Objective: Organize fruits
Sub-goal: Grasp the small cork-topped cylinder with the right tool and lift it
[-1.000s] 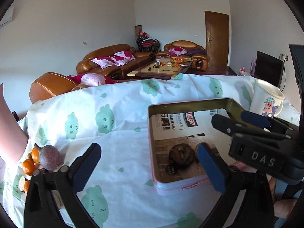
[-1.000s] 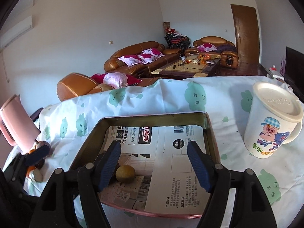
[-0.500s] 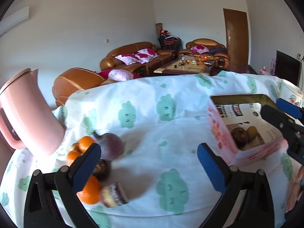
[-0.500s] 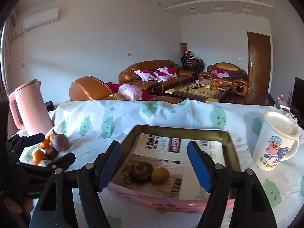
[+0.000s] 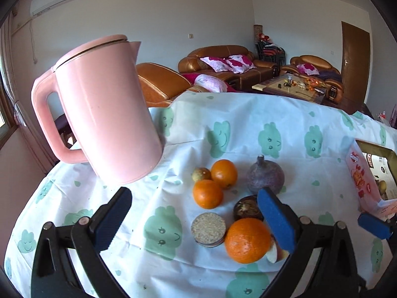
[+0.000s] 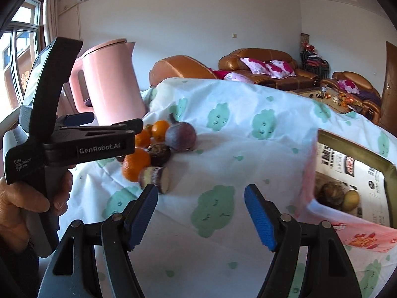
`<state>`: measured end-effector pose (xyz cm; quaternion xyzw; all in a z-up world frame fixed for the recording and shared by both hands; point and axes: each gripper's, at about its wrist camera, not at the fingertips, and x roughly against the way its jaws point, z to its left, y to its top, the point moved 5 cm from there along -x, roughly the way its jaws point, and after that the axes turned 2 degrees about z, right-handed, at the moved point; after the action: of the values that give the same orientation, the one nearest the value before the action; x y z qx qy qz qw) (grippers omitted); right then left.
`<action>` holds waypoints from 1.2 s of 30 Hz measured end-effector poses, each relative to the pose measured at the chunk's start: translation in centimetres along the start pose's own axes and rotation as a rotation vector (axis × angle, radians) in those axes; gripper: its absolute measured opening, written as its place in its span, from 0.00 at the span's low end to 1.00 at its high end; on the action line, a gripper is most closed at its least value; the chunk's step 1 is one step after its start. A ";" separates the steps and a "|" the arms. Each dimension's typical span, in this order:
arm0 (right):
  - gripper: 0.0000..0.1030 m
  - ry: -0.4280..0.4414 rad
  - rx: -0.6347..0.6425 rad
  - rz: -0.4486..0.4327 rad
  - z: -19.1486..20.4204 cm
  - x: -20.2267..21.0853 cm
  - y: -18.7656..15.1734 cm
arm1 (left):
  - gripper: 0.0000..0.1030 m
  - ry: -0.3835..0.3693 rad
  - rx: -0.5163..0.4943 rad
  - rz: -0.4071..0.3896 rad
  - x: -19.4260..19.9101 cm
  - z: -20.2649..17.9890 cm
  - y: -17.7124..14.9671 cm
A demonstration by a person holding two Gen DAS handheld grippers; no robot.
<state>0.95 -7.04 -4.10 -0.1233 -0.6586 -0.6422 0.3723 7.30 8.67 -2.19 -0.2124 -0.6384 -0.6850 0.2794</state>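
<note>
A pile of fruit lies on the cloud-print tablecloth: several oranges (image 5: 208, 193), a large purple round fruit (image 5: 265, 178), a dark brown fruit (image 5: 247, 208), a cut round slice (image 5: 208, 229) and a small brownish fruit (image 5: 201, 173). My left gripper (image 5: 193, 221) is open and empty, hovering just before the pile, its right finger over the biggest orange (image 5: 247, 239). My right gripper (image 6: 201, 213) is open and empty between the pile (image 6: 158, 149) and the pink tin (image 6: 352, 193), which holds two fruits (image 6: 341, 195).
A tall pink kettle (image 5: 104, 109) stands left of and behind the fruit. The tin's edge shows at the far right in the left wrist view (image 5: 369, 173). The left gripper's body and the hand holding it (image 6: 62, 144) fill the right wrist view's left side. Sofas stand behind.
Both grippers swung left, away from the tin toward the fruit pile. The left gripper came close to the oranges. The pile and kettle now fill the views; the mug has left view.
</note>
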 end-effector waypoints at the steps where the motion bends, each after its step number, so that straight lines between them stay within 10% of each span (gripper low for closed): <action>1: 0.72 0.016 0.004 0.021 0.8 -0.6 0.0 | 1.00 -0.002 0.016 0.004 -0.1 0.5 -0.1; 10: 0.67 0.022 0.021 0.137 4.6 -5.0 0.6 | 0.92 -0.057 0.098 0.003 0.1 3.4 -0.4; 12: 0.42 0.034 -0.005 0.173 4.3 -5.7 0.6 | 0.91 -0.076 0.095 0.009 0.1 3.3 -0.5; 15: 0.33 0.085 -0.066 0.191 3.4 -6.1 0.4 | 0.88 -0.136 0.101 0.024 0.1 2.8 -0.7; 26: 0.31 -0.029 -0.112 0.071 -0.5 -2.4 1.0 | 0.77 -0.347 0.001 0.116 0.0 -2.9 -2.3; 36: 0.31 -0.019 -0.107 0.132 -1.5 -2.9 -0.4 | 0.70 -0.266 -0.171 0.106 -0.4 -5.8 -3.6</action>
<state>3.19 -7.63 -6.40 -0.1922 -0.6174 -0.6492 0.4006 5.64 3.10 -5.71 -0.3577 -0.5971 -0.6869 0.2090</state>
